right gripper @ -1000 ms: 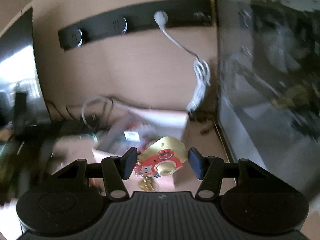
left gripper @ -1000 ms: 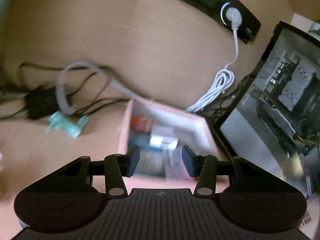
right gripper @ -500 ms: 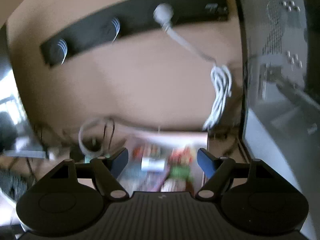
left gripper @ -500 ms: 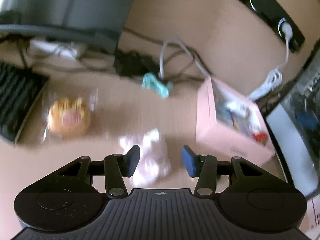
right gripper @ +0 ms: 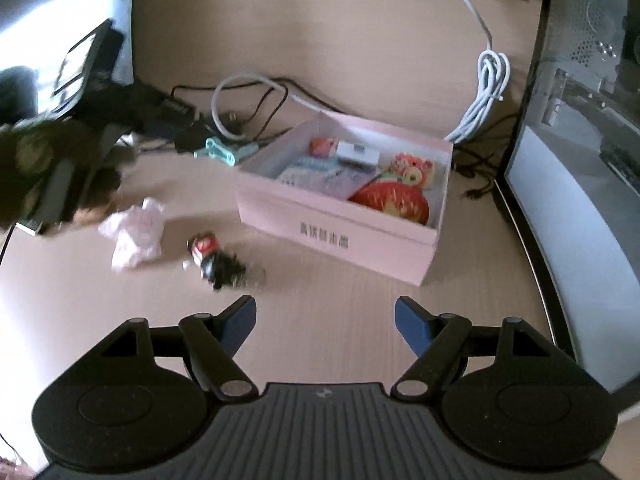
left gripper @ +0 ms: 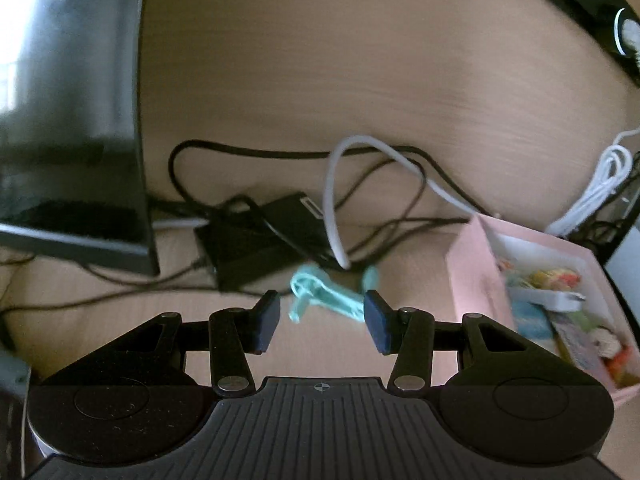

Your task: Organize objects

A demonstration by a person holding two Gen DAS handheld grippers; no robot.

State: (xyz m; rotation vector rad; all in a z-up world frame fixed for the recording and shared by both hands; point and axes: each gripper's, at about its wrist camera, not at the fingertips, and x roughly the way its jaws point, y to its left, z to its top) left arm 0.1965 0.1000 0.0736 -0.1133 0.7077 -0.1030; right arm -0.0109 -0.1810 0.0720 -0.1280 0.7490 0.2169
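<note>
A pink open box (right gripper: 340, 236) on the desk holds several small items, among them a red strawberry pouch (right gripper: 390, 202) and a yellow toy camera (right gripper: 412, 168). The box also shows in the left wrist view (left gripper: 472, 264). A teal plastic clip (left gripper: 324, 292) lies just beyond my open, empty left gripper (left gripper: 322, 318); it also shows in the right wrist view (right gripper: 224, 151). My right gripper (right gripper: 325, 316) is wide open and empty, held back from the box. A crumpled pink-white bag (right gripper: 134, 232) and a small dark toy (right gripper: 214, 258) lie left of the box.
Black and white cables (left gripper: 336, 208) and a black adapter (left gripper: 256, 248) lie behind the clip. A monitor (left gripper: 68, 112) stands at the left. A computer case (right gripper: 580, 152) stands at the right. A coiled white cable (right gripper: 486, 92) runs to a black power strip at the back.
The right gripper let go of the yellow toy camera into the box, opened wide and pulled back. The left gripper swung from the box over the desk's left and now faces the teal clip.
</note>
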